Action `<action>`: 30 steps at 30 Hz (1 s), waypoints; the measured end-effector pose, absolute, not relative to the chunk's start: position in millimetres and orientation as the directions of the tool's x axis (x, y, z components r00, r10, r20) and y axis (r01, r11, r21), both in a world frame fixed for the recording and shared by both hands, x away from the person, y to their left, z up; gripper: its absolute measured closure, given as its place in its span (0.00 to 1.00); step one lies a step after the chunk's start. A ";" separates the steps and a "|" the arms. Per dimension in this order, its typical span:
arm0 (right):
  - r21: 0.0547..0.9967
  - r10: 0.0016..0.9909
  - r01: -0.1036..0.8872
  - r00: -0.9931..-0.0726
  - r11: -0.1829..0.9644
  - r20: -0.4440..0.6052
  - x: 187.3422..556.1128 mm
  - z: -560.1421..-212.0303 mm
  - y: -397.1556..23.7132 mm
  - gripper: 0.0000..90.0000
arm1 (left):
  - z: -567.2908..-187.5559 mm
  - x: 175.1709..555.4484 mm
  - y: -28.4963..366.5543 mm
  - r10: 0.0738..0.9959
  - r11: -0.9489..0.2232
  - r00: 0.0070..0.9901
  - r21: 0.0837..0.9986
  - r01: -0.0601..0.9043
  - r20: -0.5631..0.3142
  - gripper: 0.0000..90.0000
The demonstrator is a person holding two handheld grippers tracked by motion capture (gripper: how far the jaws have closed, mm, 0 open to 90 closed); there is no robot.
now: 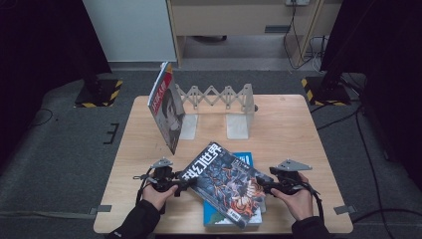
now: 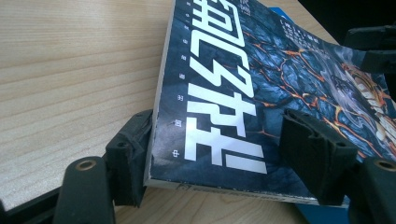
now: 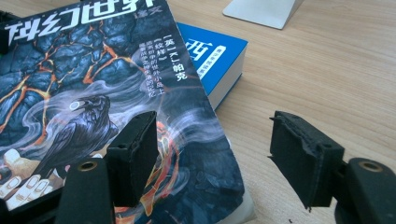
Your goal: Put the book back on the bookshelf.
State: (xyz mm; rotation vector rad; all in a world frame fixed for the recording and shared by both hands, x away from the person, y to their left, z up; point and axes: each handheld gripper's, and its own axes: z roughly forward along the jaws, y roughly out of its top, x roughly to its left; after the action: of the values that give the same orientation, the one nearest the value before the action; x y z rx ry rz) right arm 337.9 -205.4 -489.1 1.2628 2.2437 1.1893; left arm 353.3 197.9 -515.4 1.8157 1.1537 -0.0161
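A dark book [image 1: 226, 181] with white characters and a raven on its cover lies slanted on top of a blue book [image 1: 246, 159] near the table's front edge. My left gripper [image 1: 186, 184] is at its left corner. In the left gripper view [image 2: 219, 140] one pad touches the spine of the dark book [image 2: 243, 93] and the other sits over the cover, with no squeeze visible. My right gripper [image 1: 263, 188] is at the book's right corner. In the right gripper view [image 3: 217, 140] one jaw hovers over the dark book's cover [image 3: 93, 84] and the other stands apart over bare wood, beside the blue book [image 3: 210, 60].
A magazine [image 1: 166, 107] stands upright, leaning at the left end of a white folding book rack [image 1: 219, 97] at the back of the wooden table [image 1: 288, 129]. Bare wood lies right of the rack and left of the books.
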 end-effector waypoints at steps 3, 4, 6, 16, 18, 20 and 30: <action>0.778 0.816 0.569 -0.564 0.269 0.130 337.7 -490.2 -204.6 0.35 | -514.5 351.3 198.1 0.699 -0.108 0.555 0.702 0.704 -0.450 0.31; 0.773 0.816 0.573 -0.562 0.271 0.131 337.3 -490.8 -204.5 0.35 | -514.4 349.5 198.0 0.704 -0.105 0.553 0.704 0.702 -0.446 0.30; 0.772 0.815 0.575 -0.564 0.273 0.131 337.4 -491.1 -204.6 0.35 | -514.1 347.5 197.7 0.707 -0.108 0.553 0.706 0.700 -0.441 0.29; 0.775 0.816 0.574 -0.561 0.264 0.138 337.8 -494.6 -201.9 0.34 | -520.3 352.4 199.0 0.667 -0.075 0.529 0.658 0.749 -0.526 0.28; 0.775 0.816 0.574 -0.561 0.265 0.137 337.8 -494.6 -201.8 0.34 | -518.4 352.5 200.6 0.670 -0.073 0.530 0.664 0.744 -0.520 0.29; 0.777 0.816 0.574 -0.560 0.260 0.141 337.7 -495.3 -202.3 0.34 | -513.6 352.0 203.5 0.670 -0.057 0.527 0.670 0.740 -0.524 0.36; 0.781 0.821 0.573 -0.553 0.249 0.144 337.6 -496.7 -203.8 0.35 | -500.1 348.7 204.9 0.639 0.013 0.535 0.703 0.711 -0.552 0.44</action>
State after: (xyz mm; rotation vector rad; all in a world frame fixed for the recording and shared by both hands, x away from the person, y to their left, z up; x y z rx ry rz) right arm 337.6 -203.8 -496.7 1.2906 2.2316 1.1989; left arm 348.7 204.9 -500.1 1.6787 1.1511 -0.0812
